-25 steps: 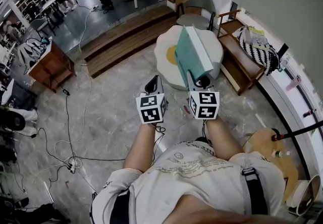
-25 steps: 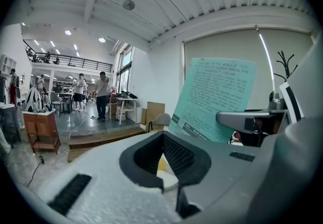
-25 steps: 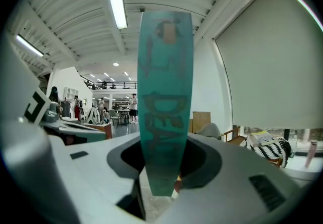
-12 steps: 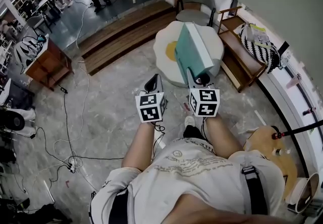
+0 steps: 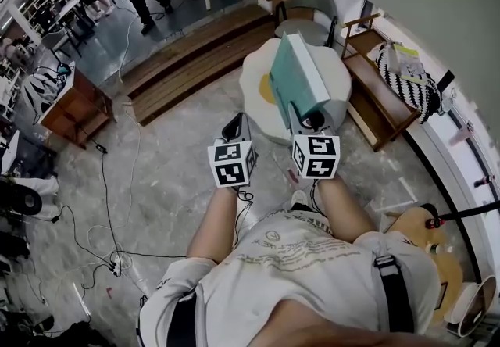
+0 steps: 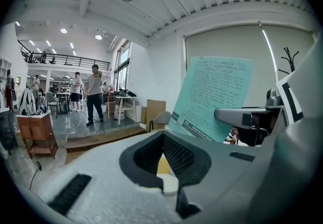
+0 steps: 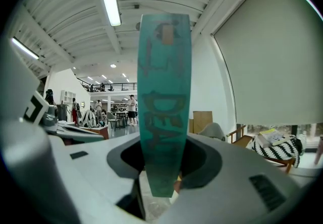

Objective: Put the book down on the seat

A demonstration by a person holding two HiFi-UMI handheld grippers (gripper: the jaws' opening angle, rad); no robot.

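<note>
Pale stone floor spreads below the person. A white egg-shaped seat, yellow at its middle, lies ahead near a wooden step.

In the head view, the right tongs are clamped on the lower end of a teal book. The book stands on end with its long axis rising and its spine toward the person. It overlaps the seat's near edge but looks held clear of it, as far as this steep angle allows. The left tongs hang just beside the right pair, apart from the book.

In the left gripper view, those jaws are drawn together with nothing between them, and the book's printed cover leans rightward.

In the right gripper view, the spine rises upright between the gripping jaws, with lettering running along it.
</note>
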